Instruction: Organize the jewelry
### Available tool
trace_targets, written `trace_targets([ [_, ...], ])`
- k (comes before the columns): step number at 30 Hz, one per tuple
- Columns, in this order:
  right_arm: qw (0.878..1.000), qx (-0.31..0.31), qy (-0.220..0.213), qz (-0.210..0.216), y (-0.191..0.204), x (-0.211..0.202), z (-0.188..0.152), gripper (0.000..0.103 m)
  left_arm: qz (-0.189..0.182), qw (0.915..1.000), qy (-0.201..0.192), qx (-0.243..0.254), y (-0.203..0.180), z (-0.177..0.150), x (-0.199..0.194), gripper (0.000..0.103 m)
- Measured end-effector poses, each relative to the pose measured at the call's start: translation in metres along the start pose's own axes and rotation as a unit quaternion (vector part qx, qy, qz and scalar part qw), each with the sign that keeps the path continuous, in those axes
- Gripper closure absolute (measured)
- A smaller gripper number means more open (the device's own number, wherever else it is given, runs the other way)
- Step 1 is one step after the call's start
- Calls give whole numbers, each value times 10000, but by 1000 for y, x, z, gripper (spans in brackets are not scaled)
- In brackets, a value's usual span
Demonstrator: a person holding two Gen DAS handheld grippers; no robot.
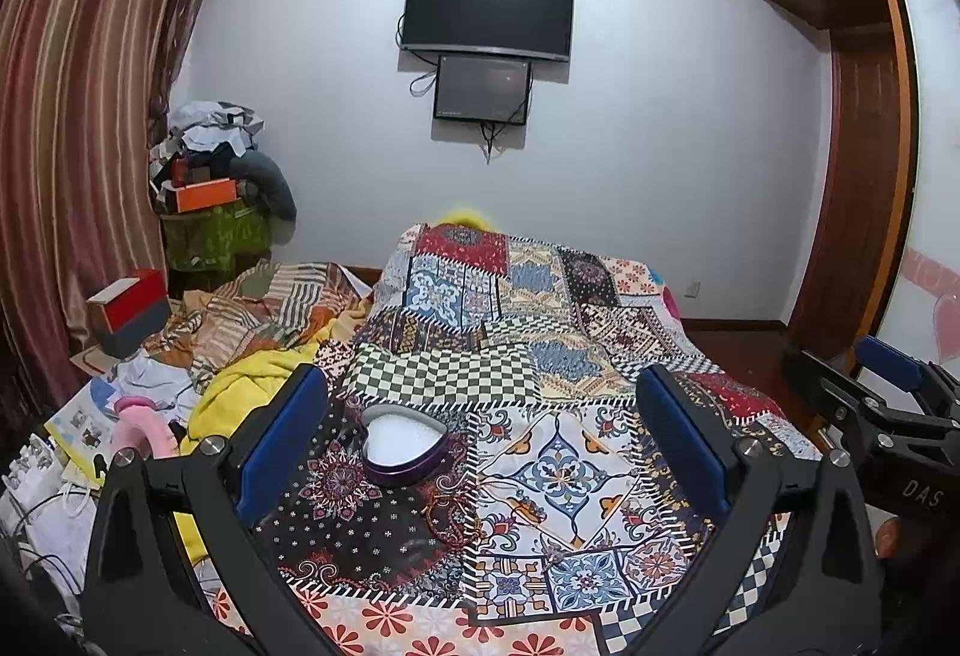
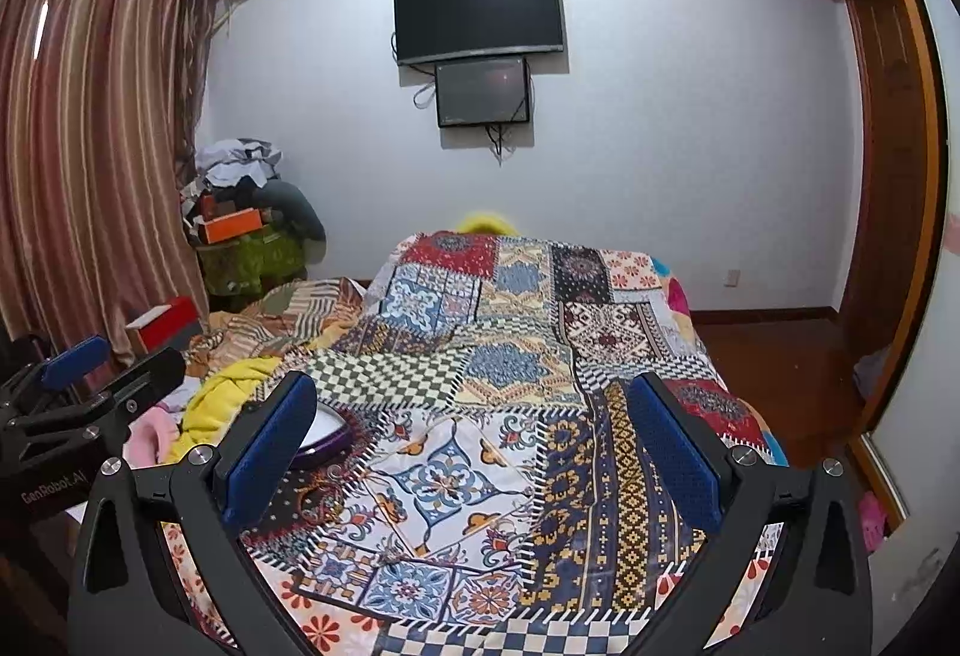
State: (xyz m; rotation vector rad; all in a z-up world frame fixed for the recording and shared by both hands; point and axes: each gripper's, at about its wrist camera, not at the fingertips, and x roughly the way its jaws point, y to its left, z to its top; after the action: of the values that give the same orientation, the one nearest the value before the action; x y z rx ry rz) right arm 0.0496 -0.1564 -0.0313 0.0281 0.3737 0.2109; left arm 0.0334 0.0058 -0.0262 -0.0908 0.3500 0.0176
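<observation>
Patchwork bedding covers the bed point(image 1: 600, 332), where a heart-shaped box point(image 1: 403, 443) is seen open beside a beaded bracelet point(image 1: 451, 518); both the left hand-held gripper point(image 1: 480, 446) and right hand-held gripper point(image 2: 474, 452) are held open, empty; the bracelet could be lost against the busy pattern

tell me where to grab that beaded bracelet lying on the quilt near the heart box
Come from straight above with the left gripper, which is open. The bracelet lies flat and loose on the quilt just in front of the heart-shaped box, so pinch one strand across its width; nothing stands up to grip from the side.
</observation>
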Motion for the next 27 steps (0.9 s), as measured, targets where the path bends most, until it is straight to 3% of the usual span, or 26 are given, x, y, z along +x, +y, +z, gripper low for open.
trace_targets([
  [8,9984,-9,506,-257,-15,30,-16,0,79,9988,461,-152,12,-13,35,0],
  [13,9946,65,974,-359,-32,53,-32,0,327,9948,929,-264,28,-29,66,0],
  [16,9911,137,1270,-382,-41,66,-42,0,402,9897,1336,-309,38,-44,88,0],
  [24,9829,27,1816,-310,-44,93,-68,0,189,9754,2185,-227,44,-83,127,0],
  [27,9794,44,2013,-139,-38,101,-77,0,73,9696,2444,-106,41,-96,136,5],
])
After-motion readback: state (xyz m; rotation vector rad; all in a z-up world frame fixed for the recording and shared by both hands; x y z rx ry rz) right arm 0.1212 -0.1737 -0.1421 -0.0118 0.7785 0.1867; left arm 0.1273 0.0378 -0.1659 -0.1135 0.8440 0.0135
